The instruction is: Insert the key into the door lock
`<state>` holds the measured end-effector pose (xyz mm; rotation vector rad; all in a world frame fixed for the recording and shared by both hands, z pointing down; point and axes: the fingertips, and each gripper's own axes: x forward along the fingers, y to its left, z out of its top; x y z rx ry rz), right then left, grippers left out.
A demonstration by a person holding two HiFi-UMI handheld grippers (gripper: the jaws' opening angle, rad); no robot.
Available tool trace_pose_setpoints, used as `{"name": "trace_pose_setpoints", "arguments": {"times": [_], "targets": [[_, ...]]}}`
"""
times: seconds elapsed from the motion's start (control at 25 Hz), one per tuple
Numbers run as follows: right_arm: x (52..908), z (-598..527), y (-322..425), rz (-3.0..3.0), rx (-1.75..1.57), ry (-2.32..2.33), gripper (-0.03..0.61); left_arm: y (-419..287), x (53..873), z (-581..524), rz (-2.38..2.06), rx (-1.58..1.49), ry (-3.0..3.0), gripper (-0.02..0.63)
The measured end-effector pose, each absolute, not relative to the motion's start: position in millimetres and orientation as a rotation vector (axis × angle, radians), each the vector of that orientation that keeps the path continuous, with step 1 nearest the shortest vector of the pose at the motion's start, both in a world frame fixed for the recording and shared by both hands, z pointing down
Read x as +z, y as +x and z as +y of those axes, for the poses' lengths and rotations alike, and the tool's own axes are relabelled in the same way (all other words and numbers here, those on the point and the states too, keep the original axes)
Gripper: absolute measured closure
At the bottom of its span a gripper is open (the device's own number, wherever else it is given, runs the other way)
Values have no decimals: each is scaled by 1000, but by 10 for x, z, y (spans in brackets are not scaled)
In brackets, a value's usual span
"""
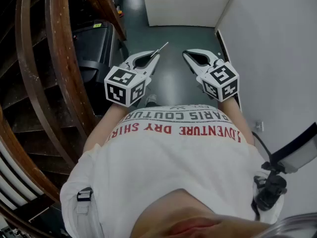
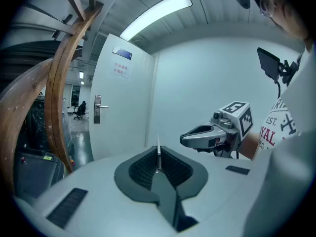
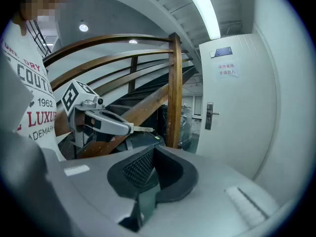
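White shirt fills the near foreground, with both grippers held out ahead of it. Left gripper is pinching the key, blade projecting past its tips. Right gripper is pressed together on nothing, just beside the left. Door lock stands well ahead of the key, untouched; approach, alignment and insertion all remain outstanding
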<state>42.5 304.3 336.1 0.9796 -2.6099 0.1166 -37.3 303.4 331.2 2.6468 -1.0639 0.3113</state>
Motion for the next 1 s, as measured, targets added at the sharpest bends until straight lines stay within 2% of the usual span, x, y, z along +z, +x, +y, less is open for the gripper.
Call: {"name": "trace_pose_setpoints", "arguments": {"times": [0.64,1.0], "targets": [[3468,2920,404,-2617,78,960,575,-333,3410,2881,-1047,291,2626,592],[3791,2080,409,-2608,121,957,575,-300,3668,1999,-993,278,2619,592]]}}
